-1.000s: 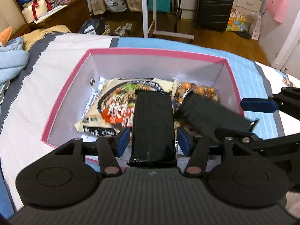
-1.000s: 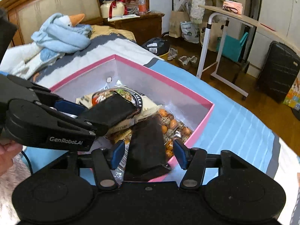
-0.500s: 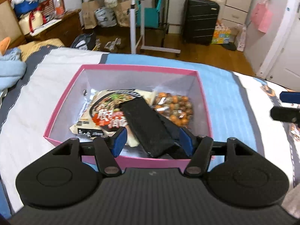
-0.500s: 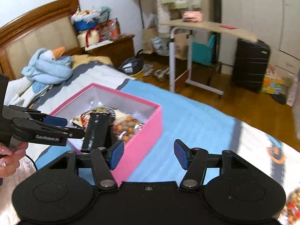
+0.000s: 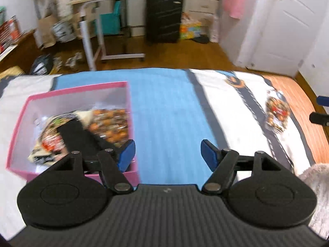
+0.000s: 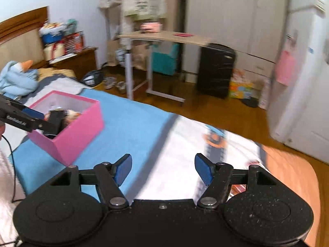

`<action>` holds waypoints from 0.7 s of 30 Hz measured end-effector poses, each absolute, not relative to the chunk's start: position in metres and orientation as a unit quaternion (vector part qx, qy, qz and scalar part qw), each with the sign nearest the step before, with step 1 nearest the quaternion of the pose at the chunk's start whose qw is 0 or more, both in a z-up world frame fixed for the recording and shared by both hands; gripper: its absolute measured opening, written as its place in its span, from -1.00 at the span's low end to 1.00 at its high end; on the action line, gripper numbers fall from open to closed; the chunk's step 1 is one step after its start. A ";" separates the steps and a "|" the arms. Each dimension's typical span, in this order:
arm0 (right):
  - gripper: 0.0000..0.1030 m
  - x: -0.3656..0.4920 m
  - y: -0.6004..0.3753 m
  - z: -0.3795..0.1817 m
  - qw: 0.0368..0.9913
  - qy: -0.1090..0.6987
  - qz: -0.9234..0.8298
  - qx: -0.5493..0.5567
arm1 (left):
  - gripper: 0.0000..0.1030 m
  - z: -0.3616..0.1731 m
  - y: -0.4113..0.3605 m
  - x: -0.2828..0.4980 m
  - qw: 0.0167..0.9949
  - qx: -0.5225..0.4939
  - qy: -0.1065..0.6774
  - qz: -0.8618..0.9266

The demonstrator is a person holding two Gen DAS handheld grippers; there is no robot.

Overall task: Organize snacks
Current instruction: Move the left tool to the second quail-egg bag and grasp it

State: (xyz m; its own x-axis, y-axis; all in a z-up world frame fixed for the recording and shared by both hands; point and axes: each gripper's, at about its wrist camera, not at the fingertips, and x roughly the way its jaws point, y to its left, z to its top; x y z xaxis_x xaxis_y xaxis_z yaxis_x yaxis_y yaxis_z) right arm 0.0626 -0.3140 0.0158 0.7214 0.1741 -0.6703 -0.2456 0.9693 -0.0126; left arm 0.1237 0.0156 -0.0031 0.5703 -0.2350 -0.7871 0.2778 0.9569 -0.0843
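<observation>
Your left hand-held gripper point(image 5: 168, 153) and right hand-held gripper point(image 6: 163, 169) both stand wide and empty over the bed point(image 5: 164, 111), bare blue and white cover between the fingers. The loose snack bag point(image 5: 276, 111) lies at middle right of the left view, its long axis running near to far, close to the bed's right edge and probably nearer your right hand-held gripper, whose tips show at the right border. The pink box point(image 5: 131, 127), already holding packets, sits lower left, with open cover between for carrying across.

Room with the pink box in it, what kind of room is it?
Most likely a bedroom. The pink box sits on a bed with a wooden headboard, a wardrobe stands along the wall, and a black suitcase stands beside it.
</observation>
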 end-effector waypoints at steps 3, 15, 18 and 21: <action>0.41 0.060 -0.345 0.000 0.927 0.364 0.087 -0.020 | 0.38 -0.008 -0.017 0.128 0.879 0.039 0.442 -0.176; 0.41 0.093 -0.425 -0.099 0.899 0.429 0.032 0.075 | 0.39 -0.059 -0.138 0.167 0.856 0.091 0.430 -0.274; 0.41 0.106 -0.433 -0.124 0.889 0.450 0.025 0.083 | 0.39 -0.077 -0.165 0.180 0.843 0.086 0.436 -0.304; 0.41 0.113 -0.441 -0.144 0.884 0.457 0.018 0.093 | 0.39 -0.095 -0.191 0.192 0.832 0.077 0.441 -0.327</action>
State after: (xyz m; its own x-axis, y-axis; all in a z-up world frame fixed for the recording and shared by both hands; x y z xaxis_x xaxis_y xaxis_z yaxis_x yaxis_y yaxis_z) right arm 0.1128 -0.4406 -0.1445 0.5813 0.1170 -0.8052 0.0531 0.9820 0.1810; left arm 0.1916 -0.1909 -0.0946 0.3970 -0.4761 -0.7847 0.6126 0.7741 -0.1597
